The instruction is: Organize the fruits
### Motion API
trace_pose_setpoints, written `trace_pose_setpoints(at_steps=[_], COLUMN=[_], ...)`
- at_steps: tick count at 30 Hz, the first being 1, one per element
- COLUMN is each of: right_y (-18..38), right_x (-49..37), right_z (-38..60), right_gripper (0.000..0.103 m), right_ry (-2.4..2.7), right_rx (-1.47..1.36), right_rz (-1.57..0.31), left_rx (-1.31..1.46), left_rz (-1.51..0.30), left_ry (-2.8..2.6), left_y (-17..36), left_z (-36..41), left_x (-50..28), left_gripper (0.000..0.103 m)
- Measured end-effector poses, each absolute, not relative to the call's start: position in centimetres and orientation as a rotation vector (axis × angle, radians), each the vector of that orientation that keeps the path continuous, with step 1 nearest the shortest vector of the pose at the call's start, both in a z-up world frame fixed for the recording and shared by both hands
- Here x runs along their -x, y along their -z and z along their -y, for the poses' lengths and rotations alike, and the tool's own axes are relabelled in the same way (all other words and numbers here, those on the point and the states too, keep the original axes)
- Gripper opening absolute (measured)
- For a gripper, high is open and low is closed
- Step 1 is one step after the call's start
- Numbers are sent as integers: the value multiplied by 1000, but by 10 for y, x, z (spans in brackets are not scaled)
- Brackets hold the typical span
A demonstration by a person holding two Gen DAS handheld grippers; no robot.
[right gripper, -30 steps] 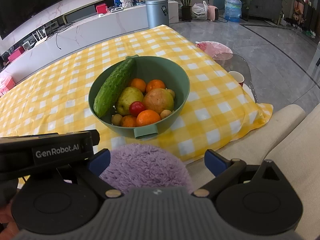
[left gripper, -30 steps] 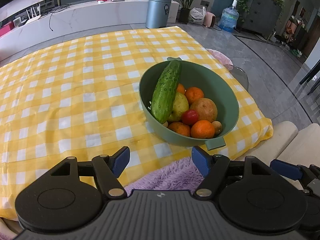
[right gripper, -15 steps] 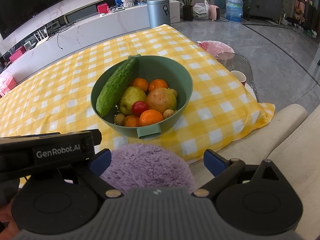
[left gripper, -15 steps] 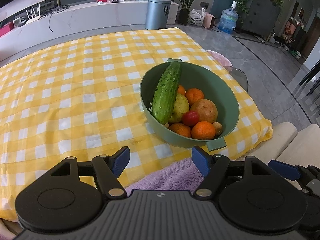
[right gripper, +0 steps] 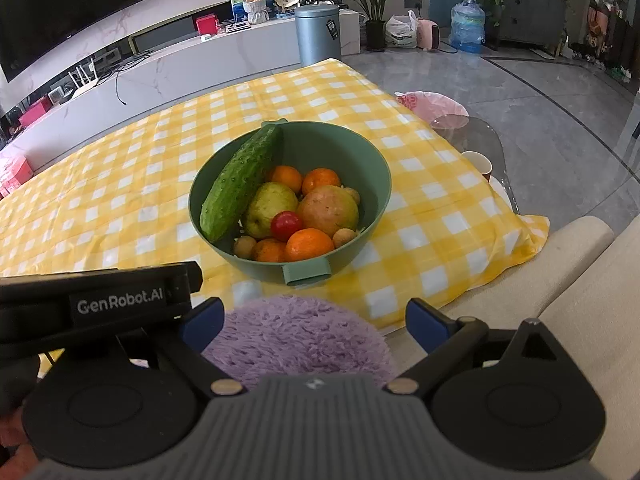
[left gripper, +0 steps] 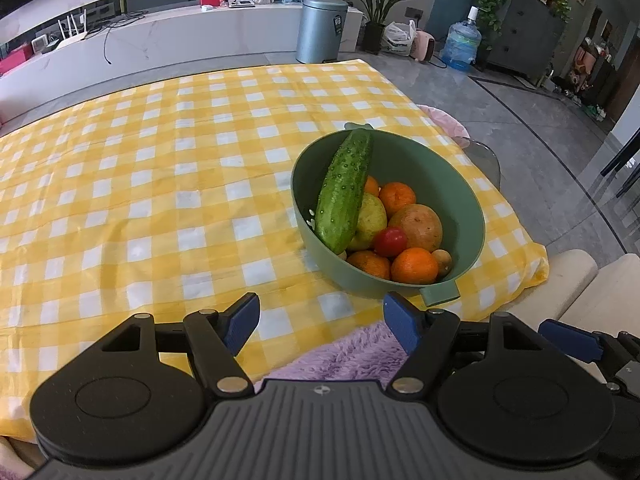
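A green bowl point(left gripper: 468, 200) point(right gripper: 372, 160) stands near the right front of a table under a yellow checked cloth point(left gripper: 160, 184) point(right gripper: 132, 184). It holds a long cucumber point(left gripper: 344, 196) point(right gripper: 240, 188) leaning on its left rim, several oranges point(left gripper: 414, 266) point(right gripper: 310, 245), a yellow-green pear point(right gripper: 272, 204), a large brownish fruit point(right gripper: 328, 211), a red tomato point(right gripper: 286, 225) and small tan fruits. My left gripper point(left gripper: 320, 318) is open and empty, short of the bowl. My right gripper point(right gripper: 314, 320) is open and empty, also short of the bowl.
A fluffy purple cushion point(right gripper: 296, 340) point(left gripper: 340, 356) lies just under both grippers at the table's front edge. A beige sofa point(right gripper: 560, 280) is at the right. A paper cup point(right gripper: 478, 163) stands on a glass side table. A bin point(left gripper: 322, 34) stands far behind.
Both views have shifted slightly; the bowl sits a little lower and closer in the frames. Both grippers stay open and empty.
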State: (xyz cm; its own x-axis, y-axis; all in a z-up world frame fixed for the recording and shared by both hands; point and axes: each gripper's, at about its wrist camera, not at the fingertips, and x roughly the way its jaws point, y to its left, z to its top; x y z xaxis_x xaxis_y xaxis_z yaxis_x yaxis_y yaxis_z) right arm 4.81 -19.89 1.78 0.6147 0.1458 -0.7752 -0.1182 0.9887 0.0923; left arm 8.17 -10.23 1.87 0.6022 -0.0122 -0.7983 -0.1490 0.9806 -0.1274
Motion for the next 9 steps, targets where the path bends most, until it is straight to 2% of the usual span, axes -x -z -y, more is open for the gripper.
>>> trace_pose_setpoints(at_steps=[9], right_y=[-20], right_x=[-45], right_z=[194], right_gripper=[94], right_ry=[-172], right_rx=[-36], right_rz=[-889], left_rx=[195], left_rz=[-921], left_ry=[-86], left_y=[-19], left_z=[97], left_x=[-81], left_gripper=[83])
